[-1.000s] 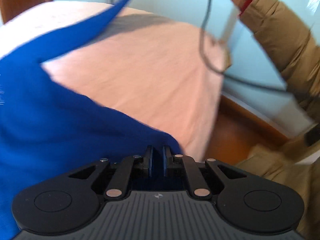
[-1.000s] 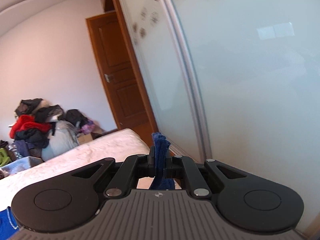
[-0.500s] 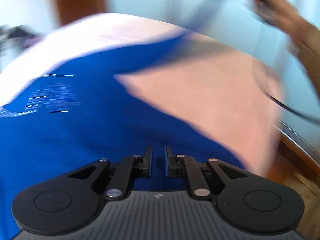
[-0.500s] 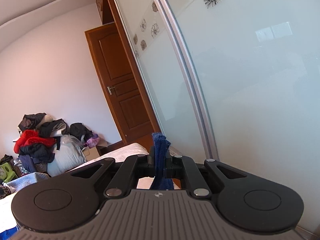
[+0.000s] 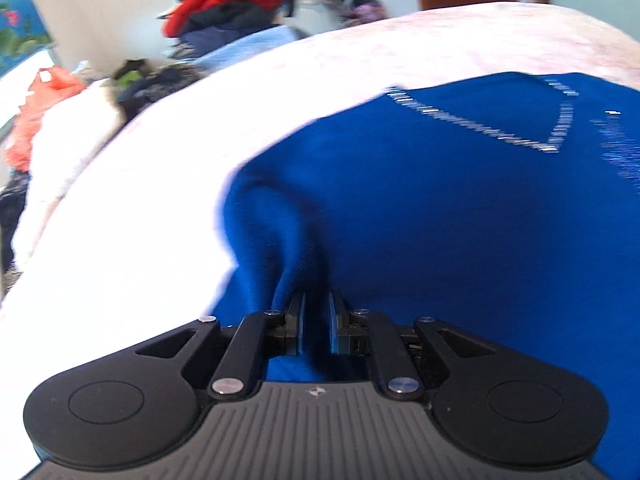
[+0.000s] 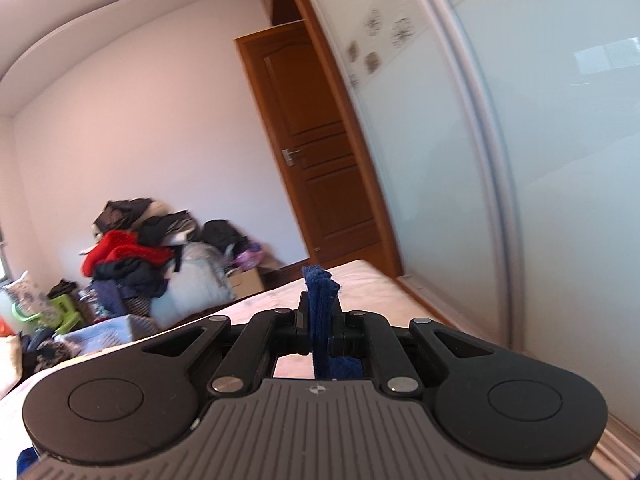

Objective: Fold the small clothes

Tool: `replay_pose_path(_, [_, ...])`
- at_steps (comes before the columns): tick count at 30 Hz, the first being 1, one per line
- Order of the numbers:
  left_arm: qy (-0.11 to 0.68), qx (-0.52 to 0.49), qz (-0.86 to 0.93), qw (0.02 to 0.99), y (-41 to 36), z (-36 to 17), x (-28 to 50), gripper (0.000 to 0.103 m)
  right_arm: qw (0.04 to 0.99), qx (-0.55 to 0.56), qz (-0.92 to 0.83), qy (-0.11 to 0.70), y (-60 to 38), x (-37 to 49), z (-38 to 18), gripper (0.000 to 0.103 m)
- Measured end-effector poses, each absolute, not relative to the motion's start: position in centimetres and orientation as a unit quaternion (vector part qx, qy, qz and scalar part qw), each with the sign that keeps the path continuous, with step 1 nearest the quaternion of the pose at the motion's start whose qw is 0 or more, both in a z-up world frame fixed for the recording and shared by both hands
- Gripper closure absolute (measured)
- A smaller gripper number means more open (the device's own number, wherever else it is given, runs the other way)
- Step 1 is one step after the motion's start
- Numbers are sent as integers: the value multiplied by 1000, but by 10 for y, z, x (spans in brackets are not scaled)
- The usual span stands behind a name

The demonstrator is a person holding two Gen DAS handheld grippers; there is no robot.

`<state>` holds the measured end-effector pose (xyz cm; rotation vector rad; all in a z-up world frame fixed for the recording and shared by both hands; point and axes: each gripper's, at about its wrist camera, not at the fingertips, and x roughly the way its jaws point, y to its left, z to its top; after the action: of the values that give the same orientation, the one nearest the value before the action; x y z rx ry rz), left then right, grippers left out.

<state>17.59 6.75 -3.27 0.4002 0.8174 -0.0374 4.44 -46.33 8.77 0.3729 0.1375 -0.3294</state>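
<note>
- Your bare bed point(image 5: 132, 216) lies open at 9 to 11 o'clock.
- A clothes pile point(image 6: 136, 256) blocks you beyond, at 11 o'clock.

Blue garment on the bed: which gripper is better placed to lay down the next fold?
Probably the right gripper: it is shut on a bunched edge of the blue garment. The left gripper is open, cloth loose between its fingers, over the bed.

Left gripper point(image 5: 316, 322) jaws now parted.
</note>
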Motion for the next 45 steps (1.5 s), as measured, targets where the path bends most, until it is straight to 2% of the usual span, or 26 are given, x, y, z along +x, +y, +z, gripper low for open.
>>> replay_pose_path(3, [408, 193, 54, 891, 92, -30, 184, 92, 973, 174, -128, 80, -437, 64, 87, 92])
replay_pose_path(5, [419, 153, 55, 893, 100, -22, 181, 92, 977, 161, -102, 91, -416, 79, 84, 92])
replay_pose_path(9, [414, 133, 45, 899, 77, -8, 163, 92, 983, 129, -62, 111, -377, 109, 77, 92])
replay_pose_path(11, [404, 125, 15, 906, 55, -2, 147, 88, 984, 125, -57, 117, -367, 120, 74, 92])
replay_pose_path(13, [404, 113, -15, 907, 34, -3, 143, 68, 982, 133, -57, 122, -363, 128, 70, 92])
replay_pose_path(14, [402, 110, -27, 909, 21, -9, 140, 62, 981, 135, -61, 123, -360, 128, 67, 92])
replay_pose_path(15, [396, 110, -35, 911, 13, -9, 137, 49, 981, 135, -64, 124, -357, 130, 66, 92])
replay_pose_path(16, [387, 112, -37, 914, 8, -10, 132, 41, 981, 134, -65, 124, -354, 132, 66, 92])
replay_pose_path(20, [356, 147, -17, 923, 1, -13, 121, 40, 984, 109, -49, 134, -326, 151, 62, 92])
replay_pose_path(30, [366, 141, 15, 920, 21, -25, 121, 39, 982, 63, 35, 176, -232, 208, 50, 92])
replay_pose_path(45, [391, 95, 38, 915, 57, -22, 117, 39, 973, 26, 101, 208, -149, 252, 41, 92])
